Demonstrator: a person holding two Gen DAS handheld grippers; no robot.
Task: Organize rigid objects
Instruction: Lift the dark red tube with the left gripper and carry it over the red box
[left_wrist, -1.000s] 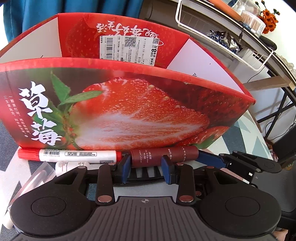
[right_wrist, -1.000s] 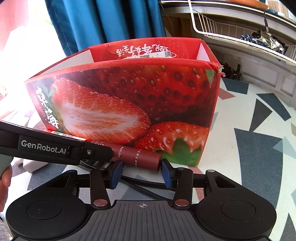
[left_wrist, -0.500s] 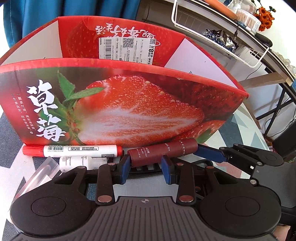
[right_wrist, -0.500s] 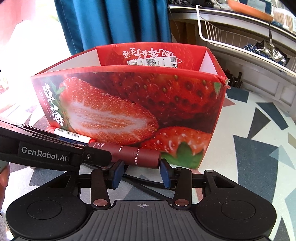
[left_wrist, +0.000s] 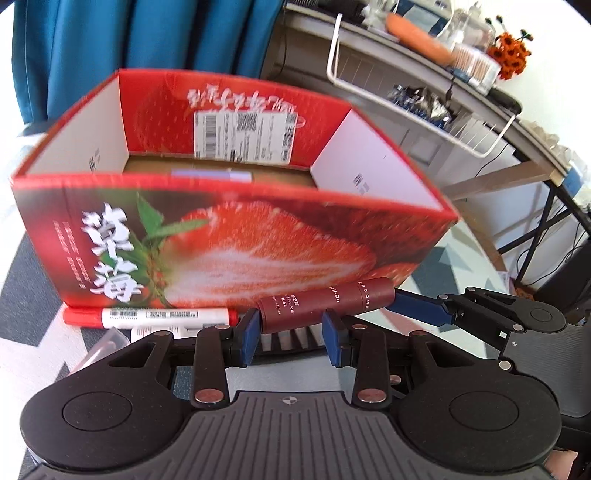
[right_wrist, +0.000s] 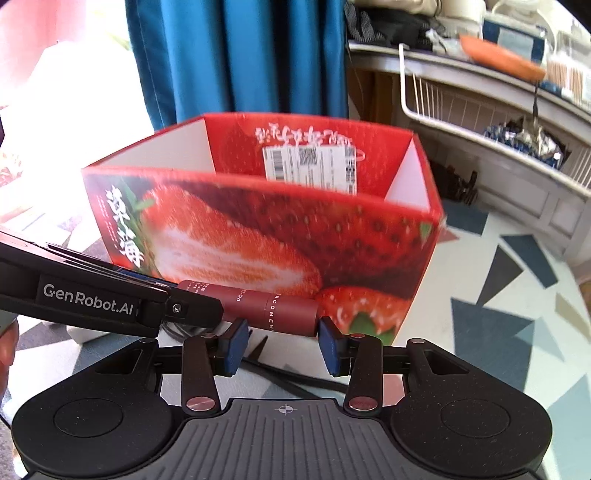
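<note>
Flanking the box (left_wrist: 229, 236): red marker (left_wrist: 147, 316) beside it; wire basket (left_wrist: 417, 107) behind.

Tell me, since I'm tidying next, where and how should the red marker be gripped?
Grip the red marker across its white labelled middle, coming from above. It lies flat along the foot of the strawberry box, so only its long sides are free, and the box wall blocks any approach from behind.

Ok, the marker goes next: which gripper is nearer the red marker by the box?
Left. The left gripper sits right beside the red marker; the right gripper is farther off, at the maroon tube's other end.
</note>
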